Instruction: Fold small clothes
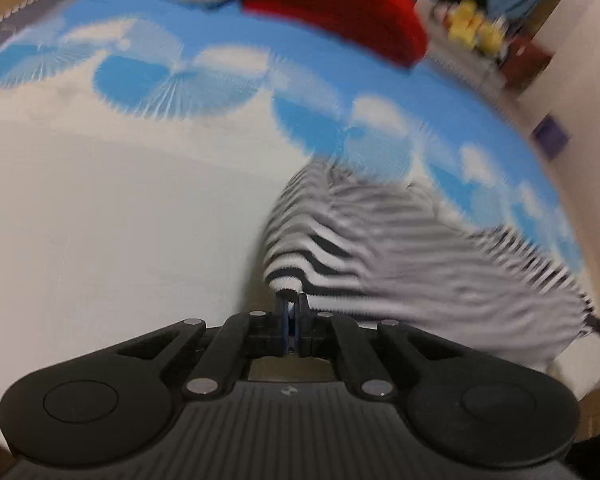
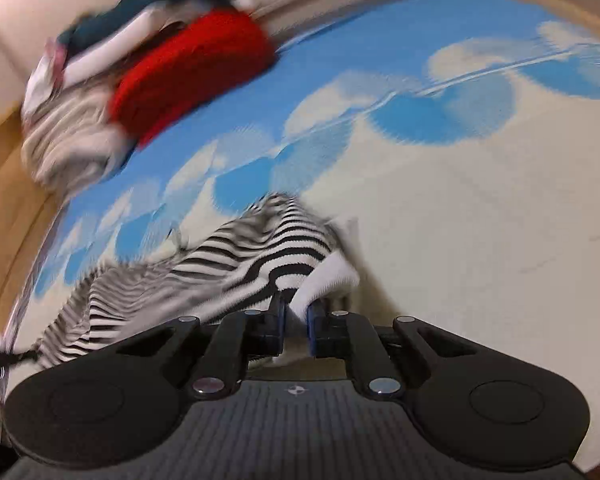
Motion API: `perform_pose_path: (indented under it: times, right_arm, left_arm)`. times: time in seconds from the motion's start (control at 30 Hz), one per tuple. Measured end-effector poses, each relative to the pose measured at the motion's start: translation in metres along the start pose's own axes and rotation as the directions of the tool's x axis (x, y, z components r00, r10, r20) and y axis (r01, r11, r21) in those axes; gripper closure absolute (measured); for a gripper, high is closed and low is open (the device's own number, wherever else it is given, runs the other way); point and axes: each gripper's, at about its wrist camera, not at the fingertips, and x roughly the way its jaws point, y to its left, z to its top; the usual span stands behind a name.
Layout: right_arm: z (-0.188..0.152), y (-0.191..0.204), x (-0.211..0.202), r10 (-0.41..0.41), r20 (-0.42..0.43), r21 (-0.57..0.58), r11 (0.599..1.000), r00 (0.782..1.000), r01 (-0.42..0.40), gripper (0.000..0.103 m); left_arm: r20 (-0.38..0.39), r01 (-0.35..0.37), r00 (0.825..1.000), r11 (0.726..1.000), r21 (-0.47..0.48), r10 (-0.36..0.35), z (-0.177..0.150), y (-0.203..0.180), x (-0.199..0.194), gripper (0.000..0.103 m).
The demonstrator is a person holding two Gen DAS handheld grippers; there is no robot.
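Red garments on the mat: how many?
1. The red garment lies at the far edge of the blue cloud mat, beside a blurred clothes pile. More could be hidden there.

Even indoor light, heavy motion blur.
Fisheye bends the edges; only the near gripper bodies stay sharp.

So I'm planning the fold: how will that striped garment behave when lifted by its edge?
Probably floppy: the striped garment bunches in soft ripples between the left tool and the right tool, each pinching an edge. Likely light, since a thin pinch holds it. It should sag in the middle and drag across the blue-and-white cloth.
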Motion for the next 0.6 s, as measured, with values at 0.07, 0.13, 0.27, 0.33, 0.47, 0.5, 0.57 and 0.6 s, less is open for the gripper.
perform_pose_path:
  times: [0.07, 0.13, 0.27, 0.33, 0.47, 0.5, 0.57, 0.6]
  right_arm:
    - [-0.009, -0.001, 0.013, -0.049, -0.099, -0.062, 0.997, 0.994, 0.043, 0.093]
    - [-0.023, 0.000, 0.034, -0.149, -0.224, -0.149, 0.982, 0.963, 0.118, 0.093]
    - [-0.021, -0.001, 0.031, -0.170, -0.210, -0.140, 0.980, 0.963, 0.142, 0.093]
    - [-0.023, -0.003, 0.035, -0.173, -0.233, -0.124, 0.981, 0.957, 0.147, 0.093]
    - [-0.034, 0.008, 0.050, -0.247, -0.290, -0.225, 0.957, 0.925, 0.184, 0.091]
    - [-0.030, 0.007, 0.048, -0.252, -0.278, -0.197, 0.959, 0.927, 0.201, 0.089]
    - [-0.023, 0.006, 0.035, -0.266, -0.206, -0.168, 0.958, 0.942, 0.233, 0.084]
    - [-0.020, 0.008, 0.027, -0.280, -0.151, -0.171, 0.952, 0.948, 0.254, 0.083]
  left_arm:
    - [-0.138, -0.059, 0.988, 0.997, 0.052, 0.066, -0.010, -0.005, 0.025, 0.100]
    - [-0.211, -0.101, 0.970, 0.991, 0.084, 0.117, -0.017, -0.007, 0.038, 0.101]
    - [-0.186, -0.101, 0.977, 0.994, 0.049, 0.108, -0.015, -0.006, 0.031, 0.101]
    - [-0.236, -0.116, 0.964, 0.992, 0.047, 0.124, -0.019, -0.001, 0.036, 0.100]
    - [-0.324, -0.141, 0.928, 0.978, 0.154, 0.185, -0.031, -0.015, 0.051, 0.097]
    - [-0.314, -0.148, 0.930, 0.976, 0.159, 0.192, -0.030, -0.016, 0.048, 0.092]
    - [-0.231, -0.156, 0.954, 0.975, 0.158, 0.190, -0.023, -0.019, 0.035, 0.090]
    - [-0.181, -0.160, 0.965, 0.975, 0.157, 0.188, -0.019, -0.024, 0.028, 0.087]
